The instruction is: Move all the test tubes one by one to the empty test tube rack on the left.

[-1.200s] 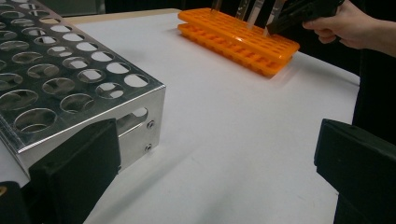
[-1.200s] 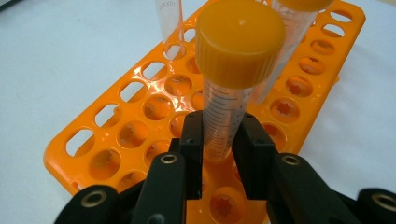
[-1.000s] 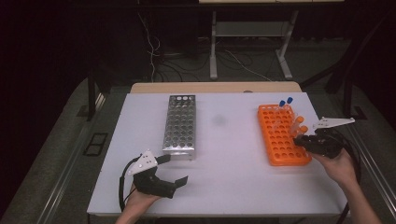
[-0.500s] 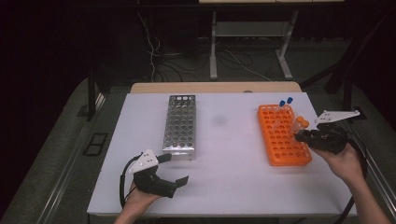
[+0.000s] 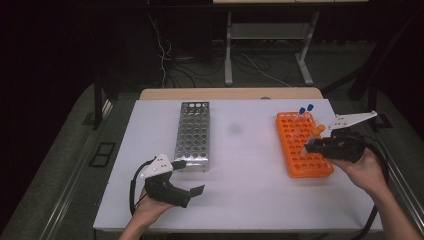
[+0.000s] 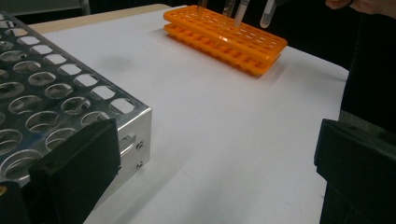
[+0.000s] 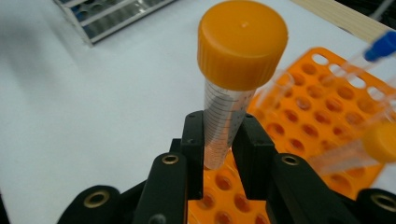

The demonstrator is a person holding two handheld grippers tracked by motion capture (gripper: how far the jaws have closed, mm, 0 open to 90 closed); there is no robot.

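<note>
Resting near-left on the white table [image 5: 240,165], left gripper [image 5: 192,176] sits with jaws spread beside the metal rack [image 5: 192,135]; right gripper [image 5: 314,145] hovers over the orange rack [image 5: 300,150] | left gripper view: jaws wide apart, nothing between | right gripper view: jaws clamp an orange-capped tube [image 7: 229,93] above the orange rack.

Both grippers are black, two-jawed units, each topped by a light grey three-cornered plate and trailing a black cable; the left gripper [image 5: 186,176] sits near the table's front edge, the right gripper [image 5: 314,143] near its right edge. The right gripper's linkage arms carry brass-coloured pivot screws, visible in the right gripper view. Both forearms are bare, with no sleeves visible.
</note>
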